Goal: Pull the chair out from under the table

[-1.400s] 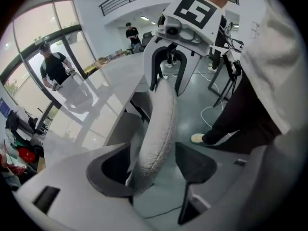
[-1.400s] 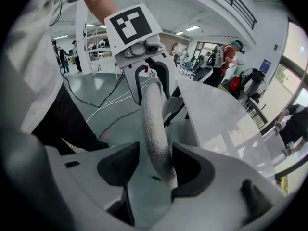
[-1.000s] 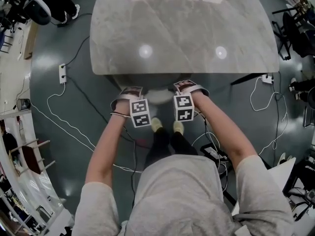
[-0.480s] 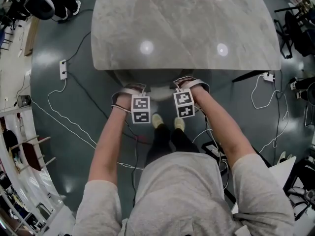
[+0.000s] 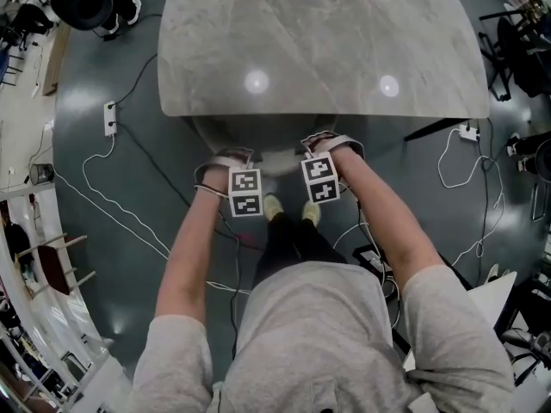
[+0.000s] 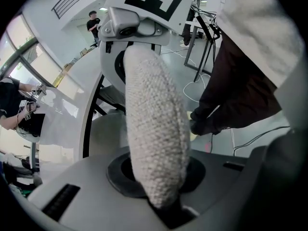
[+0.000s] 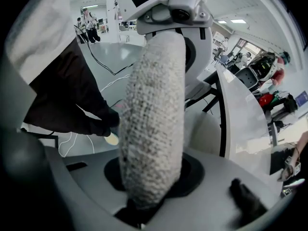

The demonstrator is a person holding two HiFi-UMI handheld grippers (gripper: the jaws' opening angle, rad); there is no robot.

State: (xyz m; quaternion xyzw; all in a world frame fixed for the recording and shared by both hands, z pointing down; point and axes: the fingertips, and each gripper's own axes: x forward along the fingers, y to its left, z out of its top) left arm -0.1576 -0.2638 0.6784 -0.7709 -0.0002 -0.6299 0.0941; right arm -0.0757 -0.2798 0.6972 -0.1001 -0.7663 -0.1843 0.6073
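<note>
Left gripper [image 5: 225, 165] and right gripper [image 5: 332, 148] jaws were closing on the left-right chair back [image 5: 275, 158] between them, the rest lying far, under the counter [image 5: 318, 50].

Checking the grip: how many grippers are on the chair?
2: left gripper on the chair back's left side, right gripper on its right; both jaws closing on its padded edge.

This is an open-plan lab or workspace, not a home. Loose white cables [image 5: 129, 222] trail over a grey sealed floor [image 5: 95, 67], with a power strip [image 5: 109, 120] at the left of the head view. A large stone-look table [image 5: 318, 50] fills its top, and black office chairs [image 5: 516, 46] crowd its upper right. In the right gripper view, ceiling light panels [image 7: 236, 21] show at the upper right and people [image 7: 88, 19] stand at the upper left.
</note>
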